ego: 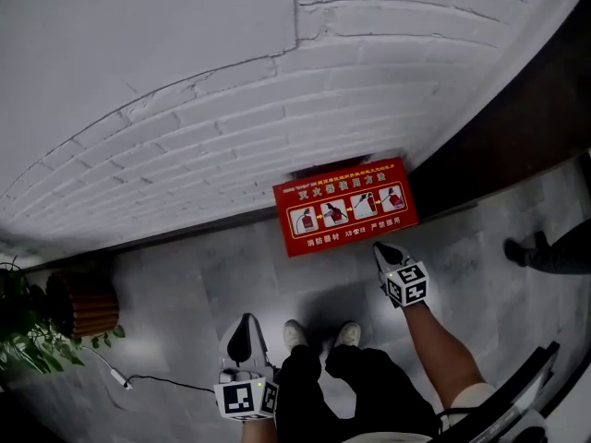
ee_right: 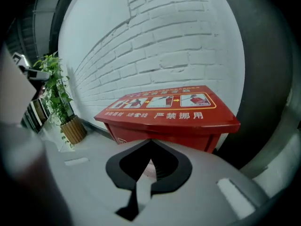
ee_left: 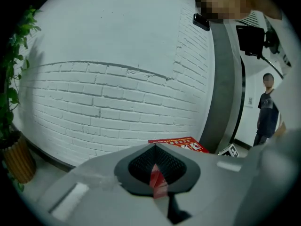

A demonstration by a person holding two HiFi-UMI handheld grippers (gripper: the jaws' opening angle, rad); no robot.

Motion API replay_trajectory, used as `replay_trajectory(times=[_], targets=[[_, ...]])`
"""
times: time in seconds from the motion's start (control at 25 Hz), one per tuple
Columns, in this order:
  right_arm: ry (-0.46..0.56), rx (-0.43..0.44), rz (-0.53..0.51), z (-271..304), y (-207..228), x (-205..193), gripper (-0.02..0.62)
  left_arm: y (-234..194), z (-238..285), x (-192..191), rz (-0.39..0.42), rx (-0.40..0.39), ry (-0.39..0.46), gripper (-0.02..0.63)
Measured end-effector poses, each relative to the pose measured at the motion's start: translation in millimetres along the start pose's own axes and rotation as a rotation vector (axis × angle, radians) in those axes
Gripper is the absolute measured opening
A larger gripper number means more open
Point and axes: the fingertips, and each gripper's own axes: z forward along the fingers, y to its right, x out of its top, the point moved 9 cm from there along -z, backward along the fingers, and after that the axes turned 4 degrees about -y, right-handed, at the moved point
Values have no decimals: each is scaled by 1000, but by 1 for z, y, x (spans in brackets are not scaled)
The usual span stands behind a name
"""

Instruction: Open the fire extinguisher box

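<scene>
The red fire extinguisher box (ego: 343,206) stands on the floor against the white brick wall, lid down, with pictograms and white print on top. In the right gripper view the box (ee_right: 169,109) fills the middle, just beyond the jaws. My right gripper (ego: 382,250) hovers at the box's front right corner, jaws shut and empty (ee_right: 150,140). My left gripper (ego: 246,326) hangs lower left, well short of the box, also shut (ee_left: 155,146). In the left gripper view only a strip of the box (ee_left: 178,143) shows over the jaws.
A potted plant in a slatted wooden pot (ego: 83,303) stands at the left wall, a cable (ego: 157,381) trailing from it. My shoes (ego: 319,333) are on grey tiles. A dark pillar (ego: 517,109) rises right of the box. Another person (ee_left: 268,109) stands at the far right.
</scene>
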Motion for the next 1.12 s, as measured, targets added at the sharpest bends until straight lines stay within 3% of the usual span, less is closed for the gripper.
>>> replay_trajectory(times=[0.2,0.68,0.88,1.12], targets=[[-25,-19,20,18,9,-9,5,-1,-2,-3,-7,0,-5,6],[29,-65,64,25,16,5,5,-5,5,-4,-6,-11,-15,6],[42,-69,58,23,16,5,5,2,52,-45,72,-38,-57,6],[48,-63,56,23,17,0,5,13,98,-73,73,-66,-82,6]])
